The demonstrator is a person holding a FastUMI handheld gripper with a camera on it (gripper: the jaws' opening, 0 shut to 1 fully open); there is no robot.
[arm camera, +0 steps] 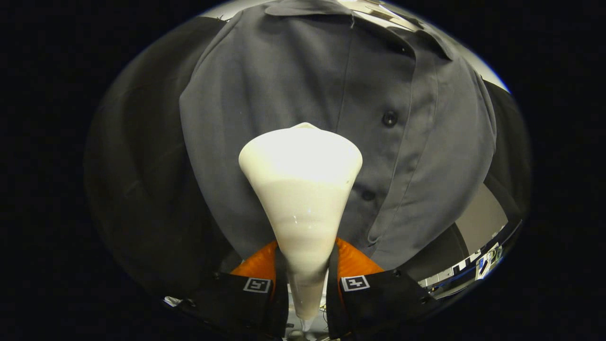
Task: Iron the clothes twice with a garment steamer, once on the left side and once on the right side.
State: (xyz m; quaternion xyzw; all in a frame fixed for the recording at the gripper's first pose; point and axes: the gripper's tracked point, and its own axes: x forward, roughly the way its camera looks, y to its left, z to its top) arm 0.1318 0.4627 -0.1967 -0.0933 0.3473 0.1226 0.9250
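A white garment steamer (303, 199) rises from between my fingers, narrow at its neck and flaring to a wide head. My gripper (307, 272) is shut on the steamer's neck, one finger pressing on each side. Just beyond the head hangs a grey button-up shirt (265, 94), its collar at the top and its button placket (389, 118) running down to the right of the head. The steamer head sits against or very near the shirt's front panel left of the placket; I cannot tell whether it touches.
Black cloth (142, 180) hangs behind the shirt on both sides. Past the shirt's lower right hem, a pale wall and floor (480, 220) show, with some equipment (485, 265) low down.
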